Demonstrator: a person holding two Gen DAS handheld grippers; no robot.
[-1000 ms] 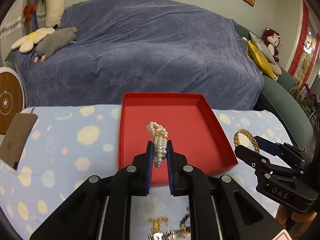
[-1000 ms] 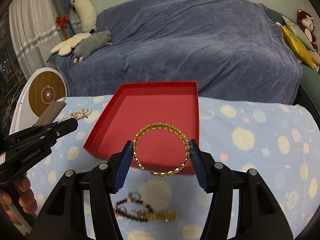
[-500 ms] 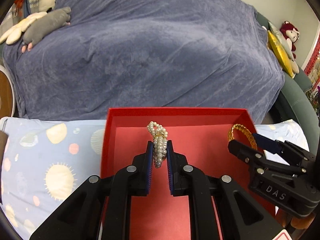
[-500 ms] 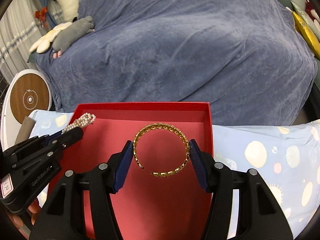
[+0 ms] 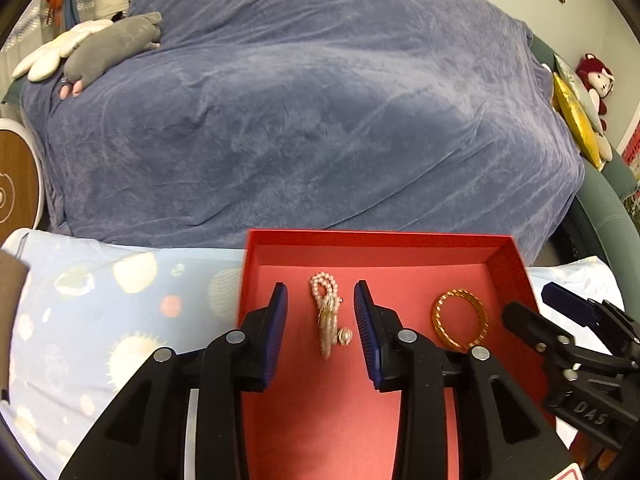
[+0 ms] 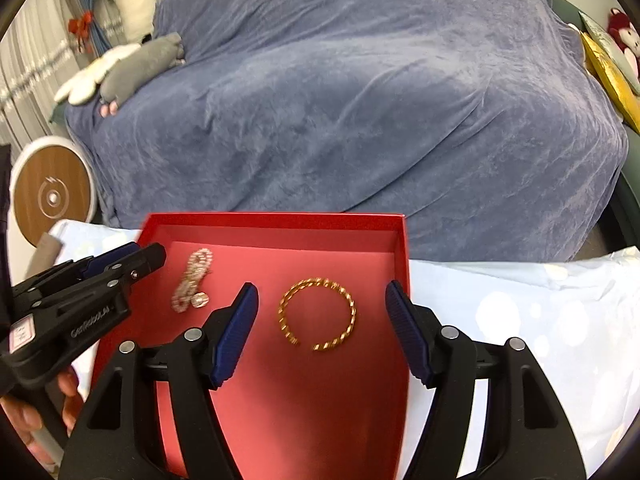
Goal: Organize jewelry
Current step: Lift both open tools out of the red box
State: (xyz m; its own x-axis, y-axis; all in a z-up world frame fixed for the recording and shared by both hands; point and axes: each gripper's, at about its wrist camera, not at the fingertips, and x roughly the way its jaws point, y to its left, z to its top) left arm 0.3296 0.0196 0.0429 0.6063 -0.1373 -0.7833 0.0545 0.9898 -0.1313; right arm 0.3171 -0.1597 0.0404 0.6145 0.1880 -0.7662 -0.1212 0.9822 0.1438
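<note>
Two pieces of jewelry lie in the shallow red cardboard tray (image 5: 516, 276) on my sun-patterned pale blue cloth (image 5: 120, 312). My left gripper (image 5: 320, 316) is opening its blue pads around the pearl bead bracelet (image 5: 328, 316), touching nothing. To its right, my right gripper (image 6: 322, 316) is opening too, the open gold chain bangle (image 6: 318, 314) lying free between its pads.

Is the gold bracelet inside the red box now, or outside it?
Inside. The gold bracelet lies flat on the floor of the red box, beside the pearl bracelet, touching neither pad.
</note>
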